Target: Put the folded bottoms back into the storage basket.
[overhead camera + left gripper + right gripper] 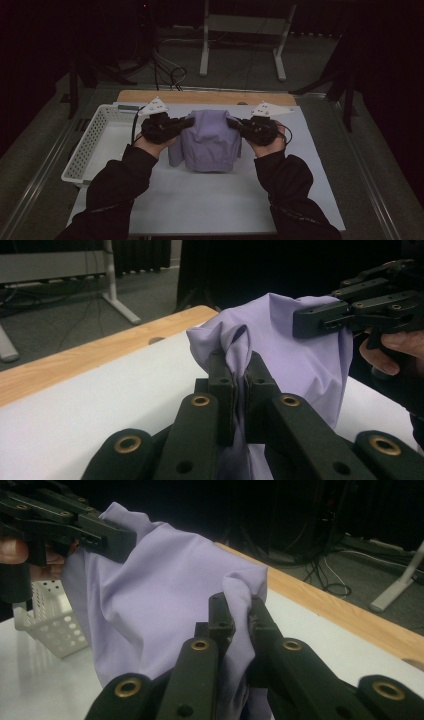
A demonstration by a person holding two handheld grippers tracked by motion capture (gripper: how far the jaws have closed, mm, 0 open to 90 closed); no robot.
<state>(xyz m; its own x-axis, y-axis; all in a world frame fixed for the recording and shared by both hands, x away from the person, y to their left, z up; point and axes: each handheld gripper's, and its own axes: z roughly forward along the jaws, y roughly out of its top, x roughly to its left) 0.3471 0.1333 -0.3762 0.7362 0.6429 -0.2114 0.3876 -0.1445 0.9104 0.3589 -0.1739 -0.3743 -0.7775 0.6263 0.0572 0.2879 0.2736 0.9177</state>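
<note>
A lavender cloth garment (210, 140) hangs between the two grippers above the white table mat (210, 200), its lower edge resting on the mat. My left gripper (189, 121) is shut on the garment's upper left corner; in the left gripper view the fabric (280, 345) bunches up between the closed jaws of that gripper (235, 371). My right gripper (232, 122) is shut on the upper right corner. In the right gripper view the cloth (165, 600) folds over the pinched jaws of the right gripper (239, 612). Each gripper view also shows the other gripper clamped on the far corner.
A white perforated basket (95, 145) stands at the left of the mat, close to the left forearm. A wooden table edge (205, 96) runs behind the mat. Beyond it are floor cables (167, 70) and a grey metal stand (242, 35).
</note>
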